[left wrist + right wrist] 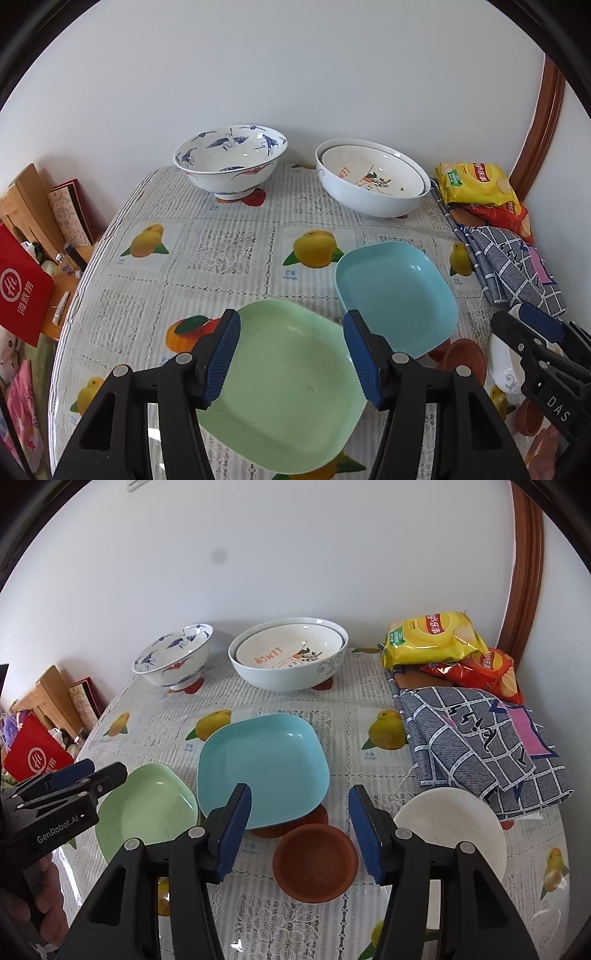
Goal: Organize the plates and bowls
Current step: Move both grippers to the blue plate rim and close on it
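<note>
White wall behind, table (332,716) under a fruit-print lace cloth, wood door frame at right.

Left gripper (291,354): we hold its fingers (221,354) apart, roughly half open, nothing between the pads. It hangs over the green plate (284,391), which lies flat on the cloth; we see no contact. In the right view that gripper comes in from the left edge over the green plate's near-left rim.

Right gripper (299,830): fingers (364,834) also apart, about half open, nothing clamped. Below the gap sits the brown saucer (316,864), free on the cloth. We can't tell height above it.

Blue plate (264,770) is mid-table, just beside the green plate; its near edge overlaps a second brown saucer (314,818), mostly hidden. White plate (454,827) sits right of the right gripper, partly covered by a finger and touching the checked cloth (480,746). In the left view more brown pieces show at the lower right, cut off by the right gripper (532,332); count unclear.

Back row: crane bowl (173,661) at left, and a white bowl (288,672) with a LEMON bowl (288,650) nested inside. Chip bags (432,638) in the far right corner, yellow on top of red.

Left of the table: red bag (22,284), wooden boards, clutter, too distorted to read. A hand shows blurred at lower left of the right view.
</note>
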Available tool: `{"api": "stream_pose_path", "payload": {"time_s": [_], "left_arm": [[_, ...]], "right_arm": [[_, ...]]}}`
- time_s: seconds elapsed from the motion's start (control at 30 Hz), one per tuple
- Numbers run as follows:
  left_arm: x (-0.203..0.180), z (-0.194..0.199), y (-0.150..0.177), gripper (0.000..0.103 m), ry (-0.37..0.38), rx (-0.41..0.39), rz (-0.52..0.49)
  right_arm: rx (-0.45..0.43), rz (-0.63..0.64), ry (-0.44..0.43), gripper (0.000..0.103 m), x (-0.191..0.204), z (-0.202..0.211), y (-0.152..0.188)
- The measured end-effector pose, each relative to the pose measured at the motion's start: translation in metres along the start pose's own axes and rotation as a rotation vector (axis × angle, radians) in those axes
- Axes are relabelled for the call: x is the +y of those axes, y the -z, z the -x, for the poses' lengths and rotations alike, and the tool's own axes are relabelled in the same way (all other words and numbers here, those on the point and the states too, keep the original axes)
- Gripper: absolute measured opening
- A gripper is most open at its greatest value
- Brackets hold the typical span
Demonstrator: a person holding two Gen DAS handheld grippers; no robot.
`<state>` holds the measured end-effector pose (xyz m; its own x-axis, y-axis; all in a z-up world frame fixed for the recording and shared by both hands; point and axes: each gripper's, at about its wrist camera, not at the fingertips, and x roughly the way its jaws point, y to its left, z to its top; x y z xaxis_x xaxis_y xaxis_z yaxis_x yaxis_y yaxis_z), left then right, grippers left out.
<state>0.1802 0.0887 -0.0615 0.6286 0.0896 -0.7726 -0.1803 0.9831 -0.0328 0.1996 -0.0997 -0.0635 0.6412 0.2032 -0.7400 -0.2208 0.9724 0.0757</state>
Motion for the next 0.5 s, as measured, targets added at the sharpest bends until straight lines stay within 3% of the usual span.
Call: {"api": "stream_pose_path", "payload": {"time_s": [0.3, 0.5], "left_arm": [[-0.017, -0.025, -0.013, 0.056, -0.004, 0.006, -0.045], [-0.020, -0.050, -0.020, 0.056, 0.029, 0.061, -0.034]], "right_arm": [[0.040, -0.026, -0.013, 0.054, -0.008, -0.028, -0.008], [0.055, -0.058, -0.020, 0.054, -0.012, -0.048, -0.014]]}}
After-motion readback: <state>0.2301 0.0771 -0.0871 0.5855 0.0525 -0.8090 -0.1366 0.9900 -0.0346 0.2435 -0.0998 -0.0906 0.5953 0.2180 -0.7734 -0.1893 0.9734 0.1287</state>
